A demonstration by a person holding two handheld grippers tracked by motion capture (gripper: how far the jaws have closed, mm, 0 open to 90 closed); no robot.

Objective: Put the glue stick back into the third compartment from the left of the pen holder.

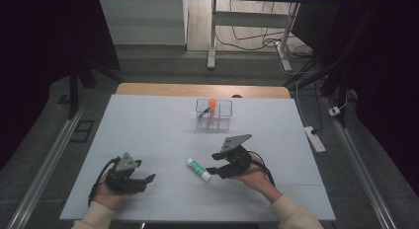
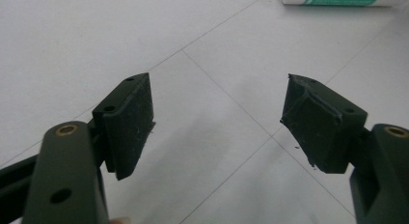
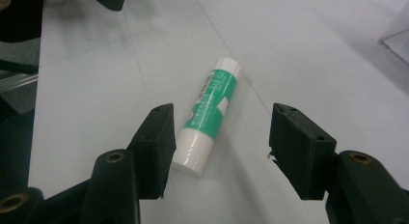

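At the lower left of the high view, the left gripper (image 1: pixel 148 179) is held low over the white table (image 1: pixel 148 120), its jaws spread with nothing between them. Just right of centre, a white glue stick (image 1: pixel 198 169) with a green label lies flat, a smooth cylinder. Above it, at upper centre, a clear square-celled plastic organizer (image 1: pixel 213 114) holds an orange marker (image 1: pixel 212 108). To the right, the right gripper (image 1: pixel 213 171) is seen with jaws apart, the glue stick's near end just beside one pad.
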